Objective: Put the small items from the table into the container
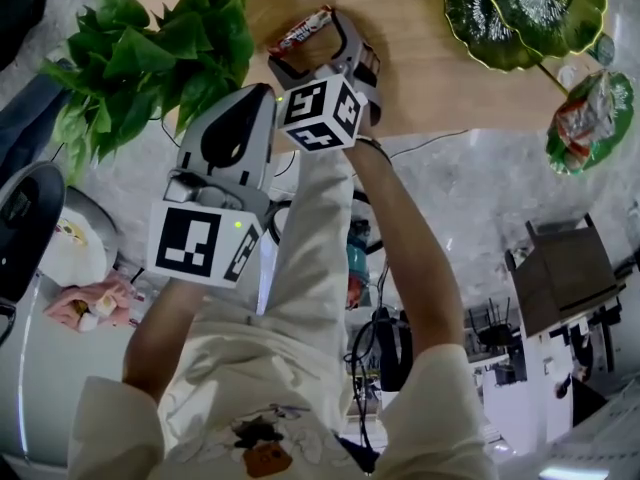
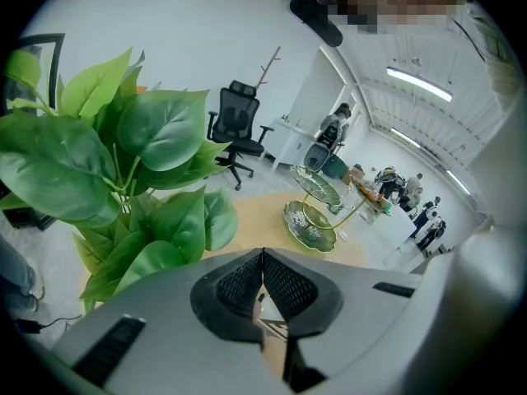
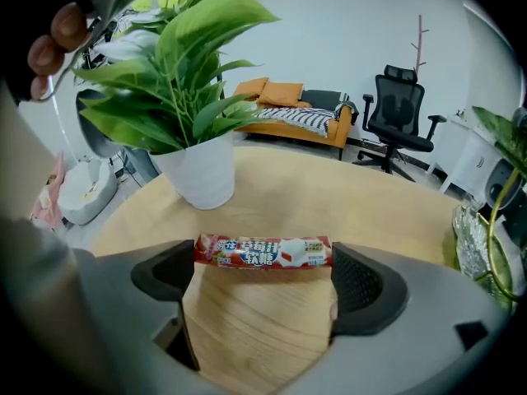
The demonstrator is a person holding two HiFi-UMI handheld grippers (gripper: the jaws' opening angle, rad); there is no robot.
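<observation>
Right gripper view: candy (image 3: 263, 253) is held lengthwise by the right gripper (image 3: 263, 271). The jaws are set wide, with one wrapper end against each pad. Whether the candy is clear of the table (image 3: 272, 200) cannot be told. The end-on hold is judged slippery, so steady pressure, a level bar and a slow carry to the leaf dish (image 3: 473, 245) at the right edge are advised, with release only once over a bowl. The surface is recorded as round, pale wood, and bare near the jaws. A plant (image 3: 177, 64) in a white pot (image 3: 202, 175), a sofa (image 3: 296, 113) and a chair (image 3: 395, 113) are noted behind.

Head view: the candy is seen at the right gripper's tips over the table. The left gripper (image 1: 262, 96) is held beside it, nearer the plant and off the candy. The tiered leaf dish stands well apart at the table's far side, and a wrapped item (image 1: 585, 113) is already lodged in its lower leaf. Grey marbled floor (image 1: 470, 198) is recorded around the table.

Left gripper view: the jaws are pressed together with nothing between them. An open office is recorded beyond, with strip lights and distant people.
</observation>
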